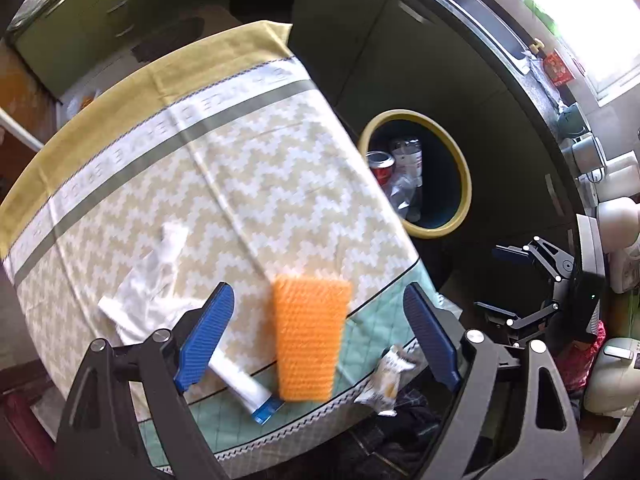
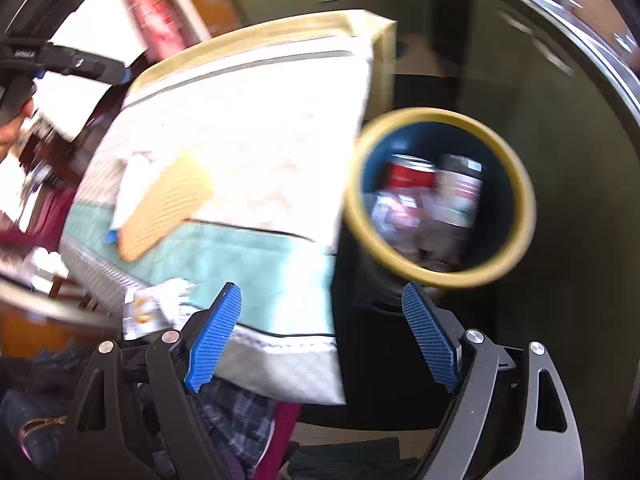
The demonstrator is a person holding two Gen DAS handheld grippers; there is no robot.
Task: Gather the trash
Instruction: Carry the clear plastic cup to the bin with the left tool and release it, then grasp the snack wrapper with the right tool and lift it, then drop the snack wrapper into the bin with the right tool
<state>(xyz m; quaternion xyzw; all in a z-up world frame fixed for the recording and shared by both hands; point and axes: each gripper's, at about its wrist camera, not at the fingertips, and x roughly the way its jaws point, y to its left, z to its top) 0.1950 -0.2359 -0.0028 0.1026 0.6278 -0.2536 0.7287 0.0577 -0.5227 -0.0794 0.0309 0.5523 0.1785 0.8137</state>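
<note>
My left gripper (image 1: 320,320) is open above an orange sponge (image 1: 310,336) on the table (image 1: 256,168). A white tube with a blue cap (image 1: 240,380) and a crumpled white paper (image 1: 156,280) lie to its left. A crumpled snack wrapper (image 1: 386,380) lies at the table's near edge. A blue bin with a yellow rim (image 1: 464,184) stands right of the table, holding a red can (image 1: 380,166) and a clear bottle (image 1: 408,160). My right gripper (image 2: 322,312) is open and empty, near the table corner and below the bin (image 2: 520,200). The wrapper (image 2: 156,308) lies left of it.
Dark cabinets (image 1: 420,60) and a countertop with a sink (image 1: 492,28) run behind the bin. Appliances (image 1: 612,372) crowd the right side. My right gripper also shows in the left wrist view (image 1: 496,280). Clothing (image 2: 240,420) is below the table edge.
</note>
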